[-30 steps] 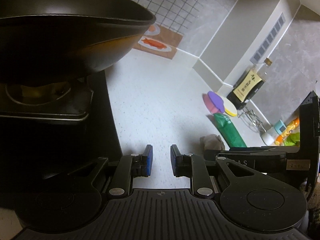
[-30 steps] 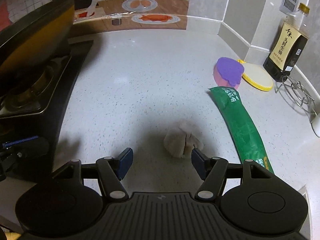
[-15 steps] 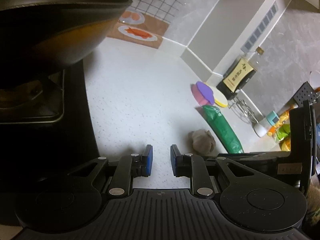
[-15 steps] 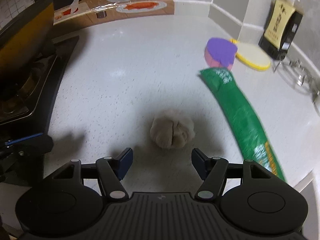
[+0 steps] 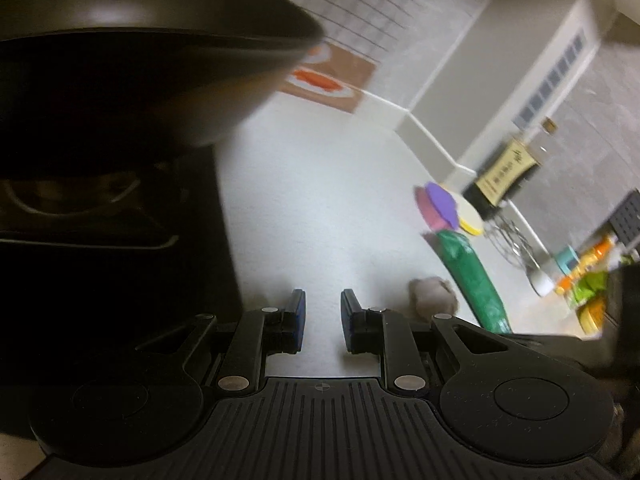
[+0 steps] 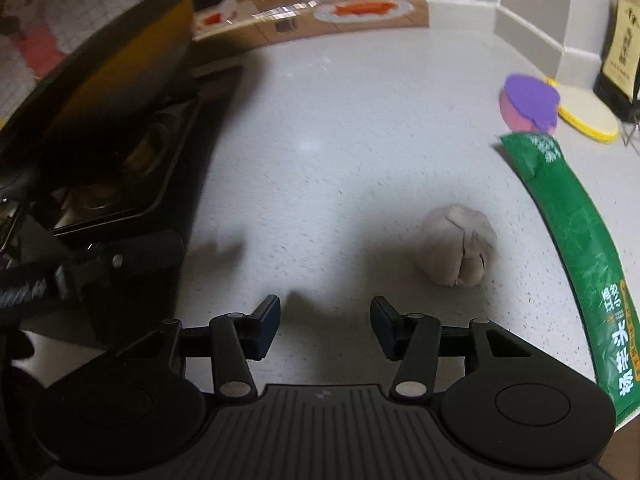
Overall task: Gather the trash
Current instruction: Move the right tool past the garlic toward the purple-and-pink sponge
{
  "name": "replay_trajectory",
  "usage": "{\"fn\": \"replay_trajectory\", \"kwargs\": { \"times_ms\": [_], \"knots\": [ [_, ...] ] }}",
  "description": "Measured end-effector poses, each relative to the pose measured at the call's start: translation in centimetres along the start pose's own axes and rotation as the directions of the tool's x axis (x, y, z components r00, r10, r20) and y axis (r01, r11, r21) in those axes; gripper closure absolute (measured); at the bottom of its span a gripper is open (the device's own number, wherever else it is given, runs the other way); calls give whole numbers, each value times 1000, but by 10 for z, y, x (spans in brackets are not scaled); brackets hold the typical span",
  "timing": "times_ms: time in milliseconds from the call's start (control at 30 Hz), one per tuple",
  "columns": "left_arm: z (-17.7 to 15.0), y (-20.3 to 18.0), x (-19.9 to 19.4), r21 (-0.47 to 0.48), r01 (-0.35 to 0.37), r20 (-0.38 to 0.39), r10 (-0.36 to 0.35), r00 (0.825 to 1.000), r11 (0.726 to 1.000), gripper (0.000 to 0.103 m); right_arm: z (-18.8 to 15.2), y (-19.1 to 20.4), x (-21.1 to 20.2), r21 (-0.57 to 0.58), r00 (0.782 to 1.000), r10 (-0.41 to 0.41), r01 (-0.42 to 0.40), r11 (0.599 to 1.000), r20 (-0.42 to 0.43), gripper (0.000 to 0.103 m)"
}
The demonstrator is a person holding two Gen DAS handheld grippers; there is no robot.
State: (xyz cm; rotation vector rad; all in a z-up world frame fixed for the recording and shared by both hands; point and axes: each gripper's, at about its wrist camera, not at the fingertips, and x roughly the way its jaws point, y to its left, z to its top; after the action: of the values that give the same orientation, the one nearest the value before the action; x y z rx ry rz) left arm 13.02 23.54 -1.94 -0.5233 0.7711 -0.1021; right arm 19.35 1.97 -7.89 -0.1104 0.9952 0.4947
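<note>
Shifted left since before, our open, empty right hand-held gripper (image 6: 324, 326) may miss the crumpled wad (image 6: 458, 250), now right of it.

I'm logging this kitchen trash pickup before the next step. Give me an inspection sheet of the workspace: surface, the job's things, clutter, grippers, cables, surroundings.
Surface: white speckled counter, lit, with gripper shadows on it.
Job's things: crumpled paper ball lying on the counter; long green packet lying flat to its right, apart from it.
Clutter: purple-and-pink sponge, yellow-rimmed pad, dark bottle by the wall, wire rack.
Grippers: right gripper jaws open, empty, the ball ahead and right of them; left gripper jaws apart by a narrow gap, empty.
Cables: nothing seen.
Surroundings: black wok on a stove at left; tiled wall behind.
</note>
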Motion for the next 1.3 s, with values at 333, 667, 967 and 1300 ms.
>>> {"fn": "replay_trajectory", "kwargs": {
  "times_ms": [333, 667, 967, 1300],
  "knots": [
    [-13, -30, 11, 64, 54, -73, -50, 996, 996, 81, -16, -30, -36, 20, 985, -129, 128, 992, 113, 49],
    [-19, -48, 13, 110, 62, -95, -52, 994, 992, 81, -18, -71, -57, 78, 944, -277, 267, 961, 181, 41],
    [-16, -45, 13, 95, 24, -90, -15, 996, 995, 81, 2, -102, -49, 137, 930, -319, 298, 945, 180, 37],
    [-10, -47, 17, 92, 57, -71, -50, 996, 994, 81, 41, -154, -41, 229, 959, -241, 204, 952, 147, 36]
  ]
}}
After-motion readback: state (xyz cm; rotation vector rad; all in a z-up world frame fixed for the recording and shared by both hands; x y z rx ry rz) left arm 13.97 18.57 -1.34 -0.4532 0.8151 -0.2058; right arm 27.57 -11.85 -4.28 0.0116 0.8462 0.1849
